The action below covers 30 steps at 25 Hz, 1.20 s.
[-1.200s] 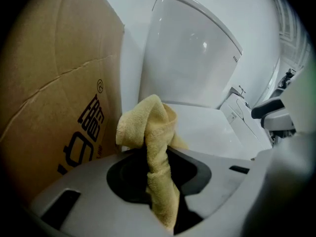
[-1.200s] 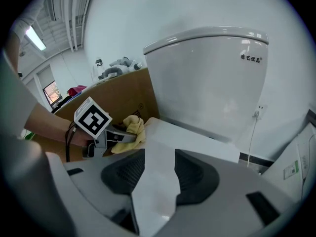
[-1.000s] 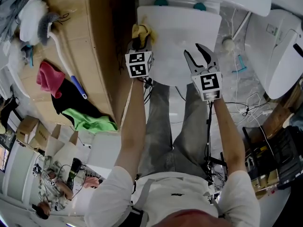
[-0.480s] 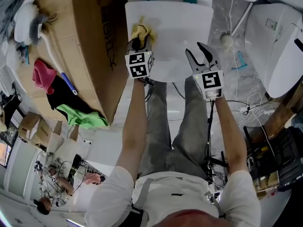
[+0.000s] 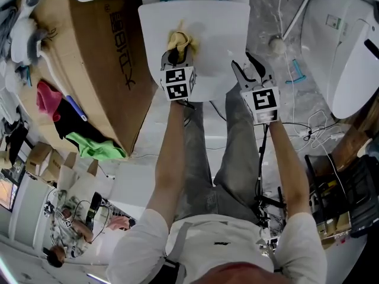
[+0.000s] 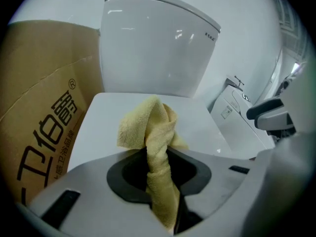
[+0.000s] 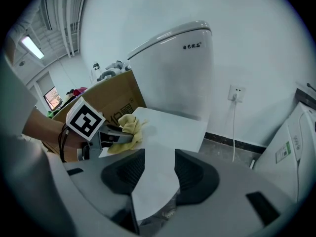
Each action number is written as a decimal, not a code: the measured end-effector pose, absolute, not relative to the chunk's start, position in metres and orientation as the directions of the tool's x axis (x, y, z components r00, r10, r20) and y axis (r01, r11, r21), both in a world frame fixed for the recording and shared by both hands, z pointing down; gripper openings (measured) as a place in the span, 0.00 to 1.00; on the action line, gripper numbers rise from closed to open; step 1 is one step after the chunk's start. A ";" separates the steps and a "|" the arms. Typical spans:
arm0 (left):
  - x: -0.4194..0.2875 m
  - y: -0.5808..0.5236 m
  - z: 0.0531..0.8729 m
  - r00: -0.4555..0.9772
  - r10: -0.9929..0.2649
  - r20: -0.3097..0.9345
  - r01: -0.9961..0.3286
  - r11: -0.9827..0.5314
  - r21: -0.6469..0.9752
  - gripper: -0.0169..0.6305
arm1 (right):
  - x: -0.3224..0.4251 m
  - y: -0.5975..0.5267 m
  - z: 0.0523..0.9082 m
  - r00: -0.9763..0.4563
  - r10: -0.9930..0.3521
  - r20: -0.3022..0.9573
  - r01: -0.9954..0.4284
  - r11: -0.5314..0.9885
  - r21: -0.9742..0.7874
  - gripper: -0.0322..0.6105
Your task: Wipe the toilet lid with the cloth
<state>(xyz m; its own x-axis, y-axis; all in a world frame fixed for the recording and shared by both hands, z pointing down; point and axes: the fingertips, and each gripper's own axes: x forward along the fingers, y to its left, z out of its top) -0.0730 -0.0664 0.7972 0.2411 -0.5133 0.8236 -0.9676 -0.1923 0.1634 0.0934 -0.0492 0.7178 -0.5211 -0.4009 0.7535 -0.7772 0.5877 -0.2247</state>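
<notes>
The white toilet lid (image 5: 216, 34) lies closed below the tank (image 6: 153, 48). My left gripper (image 5: 176, 53) is shut on a yellow cloth (image 5: 179, 41), which rests on the left half of the lid. In the left gripper view the cloth (image 6: 154, 132) bunches up between the jaws over the lid (image 6: 98, 125). My right gripper (image 5: 249, 67) hangs open over the lid's front right edge with nothing in it. In the right gripper view the gripper (image 7: 159, 169) frames the lid (image 7: 173, 127), with the cloth (image 7: 129, 127) and left gripper (image 7: 106, 135) to the left.
A tall cardboard box (image 5: 89, 64) stands tight against the toilet's left side, with red, black and green cloths (image 5: 89, 141) on it. A second white toilet (image 5: 343, 46) and loose cables (image 5: 302, 135) lie on the floor at the right. The person's legs are below the lid's front.
My left gripper has slid the cloth from the lid's left edge in toward its middle. The right gripper has stayed open near the front right edge.
</notes>
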 end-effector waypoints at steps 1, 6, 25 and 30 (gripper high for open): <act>-0.066 -0.066 0.797 0.247 -0.510 0.824 -0.966 -0.202 0.164 0.19 | 0.098 -0.049 0.718 -0.518 -0.403 0.754 -0.781 0.583 -0.224 0.37; -0.038 -0.066 0.797 0.267 -0.497 0.826 -0.957 -0.237 0.167 0.19 | 0.114 -0.046 0.719 -0.507 -0.416 0.755 -0.797 0.559 -0.228 0.37; 0.069 -0.054 0.801 0.386 -0.421 0.820 -0.874 -0.451 0.180 0.19 | 0.160 -0.031 0.721 -0.451 -0.450 0.771 -0.862 0.444 -0.245 0.37; 0.097 -0.041 0.801 0.440 -0.376 0.816 -0.829 -0.520 0.208 0.19 | 0.165 -0.024 0.723 -0.439 -0.453 0.776 -0.871 0.427 -0.243 0.37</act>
<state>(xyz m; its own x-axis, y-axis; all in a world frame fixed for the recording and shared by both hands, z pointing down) 0.0970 -0.0414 0.8012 0.4399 -0.3757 0.8157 -0.8287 -0.5197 0.2075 0.1653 -0.0238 0.7227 -0.4385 -0.4533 0.7760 -0.8711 0.4269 -0.2429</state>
